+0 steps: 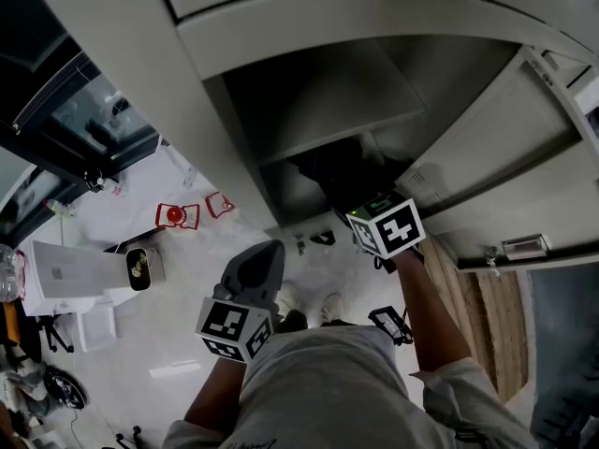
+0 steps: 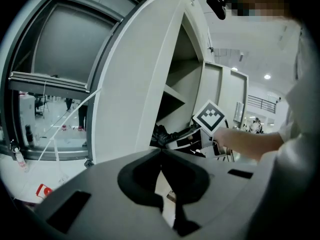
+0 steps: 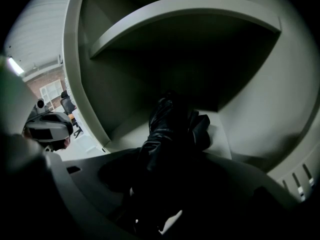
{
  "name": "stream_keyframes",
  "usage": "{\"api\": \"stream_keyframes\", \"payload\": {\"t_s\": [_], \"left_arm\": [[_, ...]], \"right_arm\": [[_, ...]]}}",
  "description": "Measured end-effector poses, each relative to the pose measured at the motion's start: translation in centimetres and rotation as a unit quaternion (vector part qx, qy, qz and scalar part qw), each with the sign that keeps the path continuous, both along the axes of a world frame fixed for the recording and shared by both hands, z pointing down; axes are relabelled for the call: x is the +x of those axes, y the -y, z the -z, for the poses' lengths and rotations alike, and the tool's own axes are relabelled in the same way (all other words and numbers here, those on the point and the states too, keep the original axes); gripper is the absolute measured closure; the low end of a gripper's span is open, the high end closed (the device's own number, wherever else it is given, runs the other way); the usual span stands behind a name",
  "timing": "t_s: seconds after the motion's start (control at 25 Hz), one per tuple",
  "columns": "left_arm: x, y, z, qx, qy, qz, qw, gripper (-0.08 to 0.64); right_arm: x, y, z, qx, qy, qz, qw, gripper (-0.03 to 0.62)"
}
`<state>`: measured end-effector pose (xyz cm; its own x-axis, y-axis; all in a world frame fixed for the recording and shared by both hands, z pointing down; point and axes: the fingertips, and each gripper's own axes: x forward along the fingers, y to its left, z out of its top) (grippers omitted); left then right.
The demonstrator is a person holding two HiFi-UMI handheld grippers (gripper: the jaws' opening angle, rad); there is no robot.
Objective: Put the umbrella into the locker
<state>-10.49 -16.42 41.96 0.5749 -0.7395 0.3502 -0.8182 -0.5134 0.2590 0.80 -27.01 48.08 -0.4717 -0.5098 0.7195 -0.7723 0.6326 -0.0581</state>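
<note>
The right claw (image 3: 162, 174) is clenched on the black umbrella (image 3: 170, 129). In the right gripper view the folded dark fabric runs up from between its jaws and on into the open locker (image 1: 309, 120). The far end of the umbrella rests on the floor of the compartment, under the pale shelf (image 3: 185, 14) that spans the space above it. The end nearer the person is inside the claw's grip, at the compartment's mouth.

From the head view the right claw's marker cube (image 1: 388, 224) sits just at the lower edge of the opening, with the umbrella a dark shape directly beyond it inside. The locker door (image 1: 524, 138) stands swung out to the right.

The left claw (image 2: 160, 154) hangs lower and to the left, well apart from the umbrella and outside the locker — its jaws are drawn together at the tips with nothing between them, only a sliver of floor (image 1: 168, 316) showing through lower down. The person's shoes (image 1: 309, 299) show on the floor below, between the two arms.
</note>
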Motion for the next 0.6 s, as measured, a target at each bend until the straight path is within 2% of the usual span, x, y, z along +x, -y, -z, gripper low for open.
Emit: {"api": "stream_keyframes", "payload": {"t_s": [0.2,0.48,0.6], "left_arm": [[0.1,0.0,-0.2,-0.005,-0.002,-0.002,1.0,0.543],[0.6,0.1,-0.2,-0.006,-0.002,-0.009,0.9999,0.543],[1.0,0.1,-0.2,-0.006,-0.003,-0.015,0.9999,0.543]], "right_arm": [[-0.2,0.1,1.0,0.018,0.015,0.013,1.0,0.341],[0.4,-1.0,2.2,0.019,0.048,0.012,0.999,0.339],[0.8,-1.9,3.6,0.036,0.068,0.005,0.997,0.339]]}}
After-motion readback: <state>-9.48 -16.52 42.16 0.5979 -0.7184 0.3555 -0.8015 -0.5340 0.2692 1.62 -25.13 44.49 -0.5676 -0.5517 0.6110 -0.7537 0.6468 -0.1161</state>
